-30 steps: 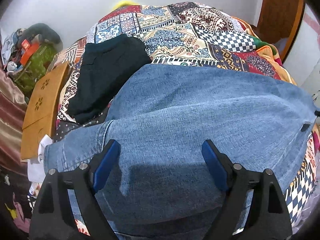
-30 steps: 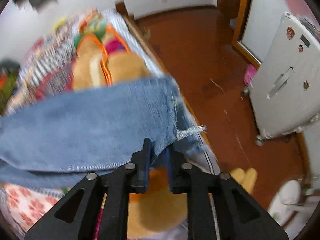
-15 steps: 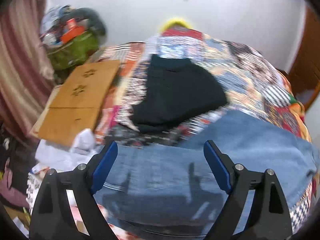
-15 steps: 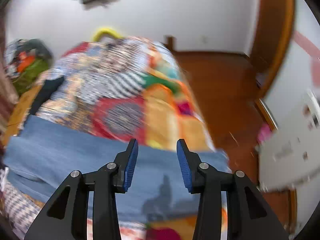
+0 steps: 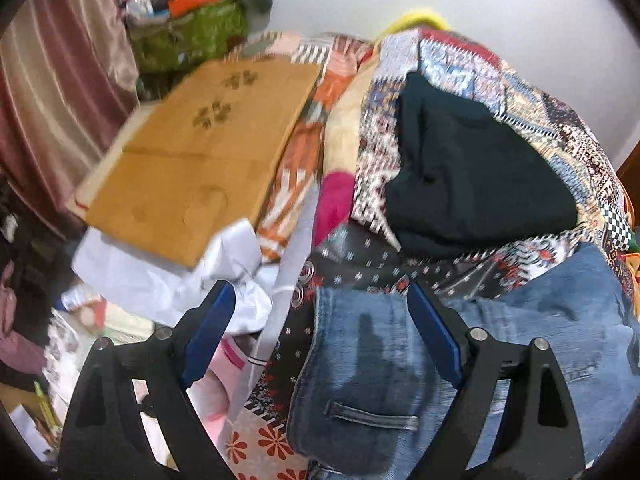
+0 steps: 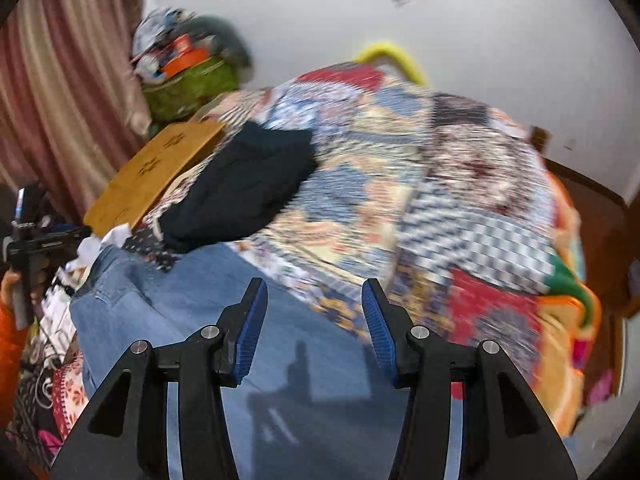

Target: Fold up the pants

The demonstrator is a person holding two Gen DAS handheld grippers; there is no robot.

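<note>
Blue denim pants (image 5: 500,344) lie flat across the near edge of a bed with a patchwork quilt (image 5: 532,96); the waistband with a belt loop is at the left end. They also show in the right wrist view (image 6: 208,304). My left gripper (image 5: 320,320) is open and empty above the waistband end. My right gripper (image 6: 312,312) is open and empty above the middle of the pants. The person's left hand and gripper handle (image 6: 28,240) show at the left edge of the right wrist view.
A folded black garment (image 5: 472,172) lies on the quilt (image 6: 440,200) behind the pants. A brown cardboard piece (image 5: 192,160), white cloth (image 5: 168,272) and clutter sit left of the bed. A pink curtain (image 6: 60,92) hangs at left; the wall is behind.
My right gripper let go of the pants' leg hem and opened, then swung left over the pants. My left gripper stayed open and moved left to the waistband end.
</note>
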